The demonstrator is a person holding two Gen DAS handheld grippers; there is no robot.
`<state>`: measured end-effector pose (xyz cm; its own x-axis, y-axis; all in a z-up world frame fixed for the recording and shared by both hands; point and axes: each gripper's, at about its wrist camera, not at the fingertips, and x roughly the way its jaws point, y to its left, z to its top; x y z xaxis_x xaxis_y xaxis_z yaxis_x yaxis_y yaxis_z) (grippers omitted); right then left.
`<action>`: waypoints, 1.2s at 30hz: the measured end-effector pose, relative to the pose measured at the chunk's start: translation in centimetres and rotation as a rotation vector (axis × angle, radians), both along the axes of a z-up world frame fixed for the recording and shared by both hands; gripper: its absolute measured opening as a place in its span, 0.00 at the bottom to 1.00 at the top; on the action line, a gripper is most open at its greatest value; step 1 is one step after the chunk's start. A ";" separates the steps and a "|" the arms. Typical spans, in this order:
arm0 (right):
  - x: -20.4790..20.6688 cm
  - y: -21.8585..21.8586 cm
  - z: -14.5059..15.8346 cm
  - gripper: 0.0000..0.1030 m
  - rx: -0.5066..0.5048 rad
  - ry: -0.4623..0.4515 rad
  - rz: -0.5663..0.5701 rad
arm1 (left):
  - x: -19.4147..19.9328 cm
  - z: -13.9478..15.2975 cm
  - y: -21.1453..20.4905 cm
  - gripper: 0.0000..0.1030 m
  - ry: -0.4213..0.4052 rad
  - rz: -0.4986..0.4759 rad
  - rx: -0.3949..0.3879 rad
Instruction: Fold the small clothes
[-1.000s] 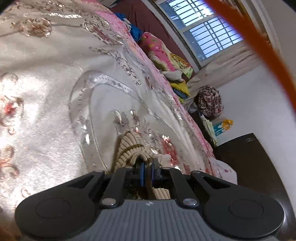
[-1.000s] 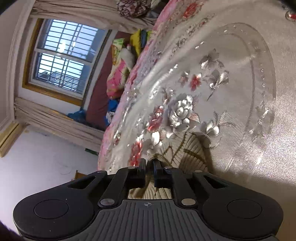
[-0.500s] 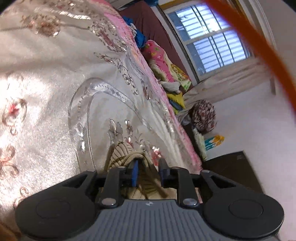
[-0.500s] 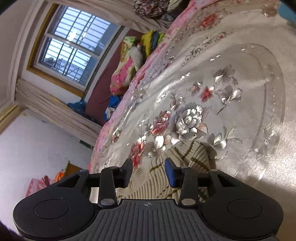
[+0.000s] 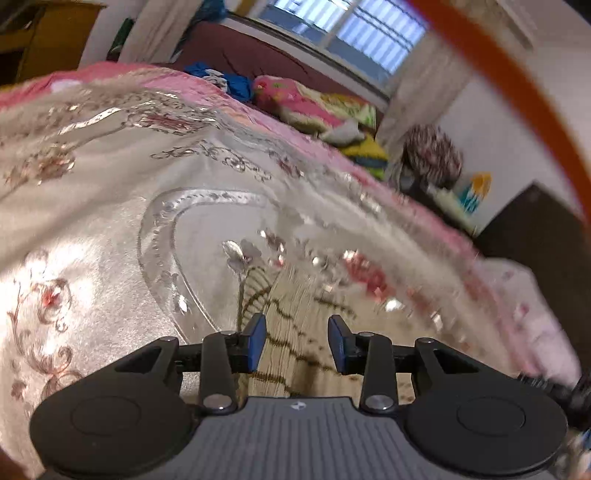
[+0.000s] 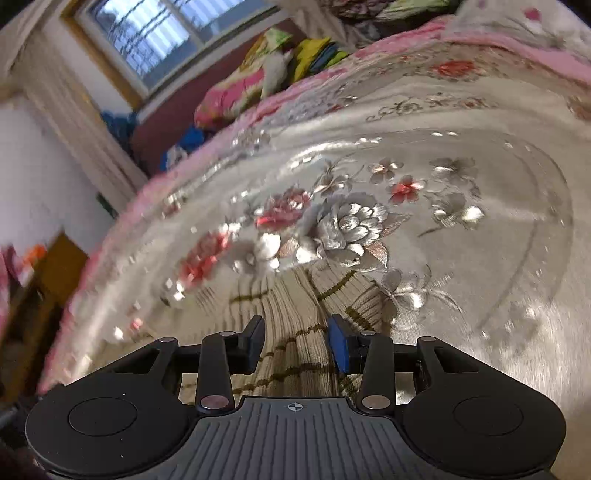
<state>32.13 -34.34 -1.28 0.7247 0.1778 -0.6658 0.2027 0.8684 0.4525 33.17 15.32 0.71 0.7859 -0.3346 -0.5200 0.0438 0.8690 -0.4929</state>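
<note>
Left wrist view first: the left gripper (image 5: pixel 295 341) is hanging just over a beige ribbed knit (image 5: pixel 295 325) with thin dark stripes, which is lying on the embroidered bedspread (image 5: pixel 110 206) of the bed. Its jaws are opening, partly spread, and nothing is being pinched; the knit is just showing through the gap underneath. I'm counting one garment here, plus a heap of colourful bedding (image 5: pixel 314 107) up by the window (image 5: pixel 354 33). Everything's pretty smeared, so I'm not guessing what kind of garment it is.

Right wrist view: the right gripper (image 6: pixel 297 343) is sitting part-open too, pads clear of the fabric, with the same knit (image 6: pixel 295 314) lying below and ahead of it. It's looking doubled over, with one layer seeming to overlap another near the silver flower (image 6: pixel 347 225). Still only one small garment, two grippers.

My read: a fold is looking freshly laid down and let go. Whether it's needing another fold or a tidy-up, I can't tell, since most of the knit is hiding behind the grippers.
</note>
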 end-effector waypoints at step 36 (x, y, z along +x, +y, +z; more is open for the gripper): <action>1.3 -0.2 -0.1 0.07 -0.162 0.004 -0.032 | 1.1 -0.7 -1.7 0.16 0.013 0.022 0.237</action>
<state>33.46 -34.54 -1.40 0.7259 0.0447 -0.6864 0.2329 0.9230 0.3064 34.25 13.66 0.00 0.7843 -0.1843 -0.5924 0.0180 0.9612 -0.2752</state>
